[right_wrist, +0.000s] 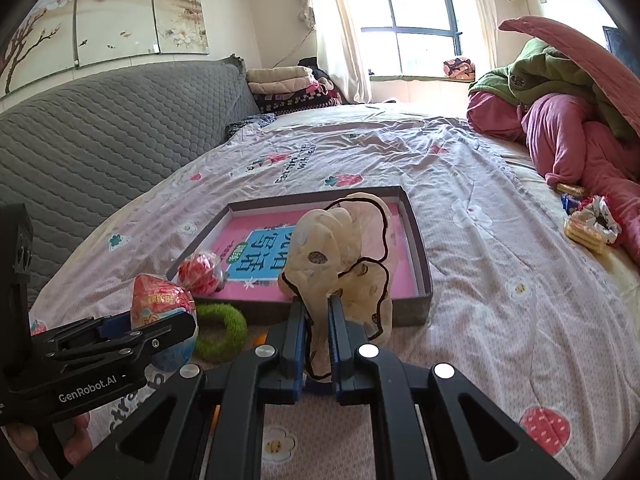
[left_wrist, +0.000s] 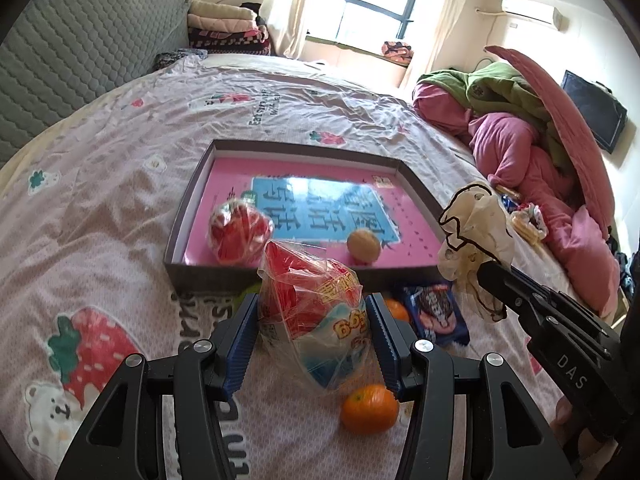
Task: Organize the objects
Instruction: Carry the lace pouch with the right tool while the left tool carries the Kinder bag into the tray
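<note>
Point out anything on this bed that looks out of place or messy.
An opened cracker packet lies by the pink bedding, crackers spilling from the torn wrapper. Two oranges, a blue snack packet and a green ring sit loose outside the tray.

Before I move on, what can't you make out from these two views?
- Left wrist view: second orange half hidden behind the snack bag; snack packet label blurred.
- Right wrist view: cream scrunchie covers much of the box interior.
- Right wrist view: green ring partly behind the left gripper.
</note>
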The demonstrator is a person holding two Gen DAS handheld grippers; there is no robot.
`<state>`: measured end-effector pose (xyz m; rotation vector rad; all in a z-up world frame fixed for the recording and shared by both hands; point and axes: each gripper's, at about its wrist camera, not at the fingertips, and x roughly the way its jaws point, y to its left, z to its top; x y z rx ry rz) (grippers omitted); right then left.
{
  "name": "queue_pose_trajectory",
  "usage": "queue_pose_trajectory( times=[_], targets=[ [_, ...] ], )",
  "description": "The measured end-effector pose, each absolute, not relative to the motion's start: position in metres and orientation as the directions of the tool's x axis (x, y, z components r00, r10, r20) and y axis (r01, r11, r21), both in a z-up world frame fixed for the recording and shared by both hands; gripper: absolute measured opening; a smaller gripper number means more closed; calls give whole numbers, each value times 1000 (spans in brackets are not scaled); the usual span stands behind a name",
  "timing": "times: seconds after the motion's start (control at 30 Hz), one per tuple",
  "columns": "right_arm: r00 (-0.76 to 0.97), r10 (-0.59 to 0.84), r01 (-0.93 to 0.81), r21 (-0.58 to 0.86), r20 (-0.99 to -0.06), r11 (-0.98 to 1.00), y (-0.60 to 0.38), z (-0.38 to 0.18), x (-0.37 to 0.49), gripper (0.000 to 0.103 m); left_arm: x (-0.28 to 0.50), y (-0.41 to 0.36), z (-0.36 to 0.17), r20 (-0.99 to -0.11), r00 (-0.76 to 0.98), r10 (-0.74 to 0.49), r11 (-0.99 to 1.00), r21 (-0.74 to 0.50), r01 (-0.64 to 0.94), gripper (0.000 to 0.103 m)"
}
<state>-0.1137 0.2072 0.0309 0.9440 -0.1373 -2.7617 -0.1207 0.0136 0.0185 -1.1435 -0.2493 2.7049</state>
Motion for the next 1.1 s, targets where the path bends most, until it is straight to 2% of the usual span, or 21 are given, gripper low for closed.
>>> queue_pose_trajectory(
  times=[0.47,0.63,1.1],
  targets=[
    [-774,-244,183,163,-584,-970,203,44,-156,11,-174,21,36,-696,-684,217,-975,-192,-113,55],
    [-775,-240,180,160,-585,-971,203,42,-168,11,-192,20,31,-708,-671,220,-974,-201,-107,55],
    [-749,-231,170,157,-621,-973,203,27,-194,11,-228,32,16,-727,-666,165,-986,-130,-101,55]
  ],
)
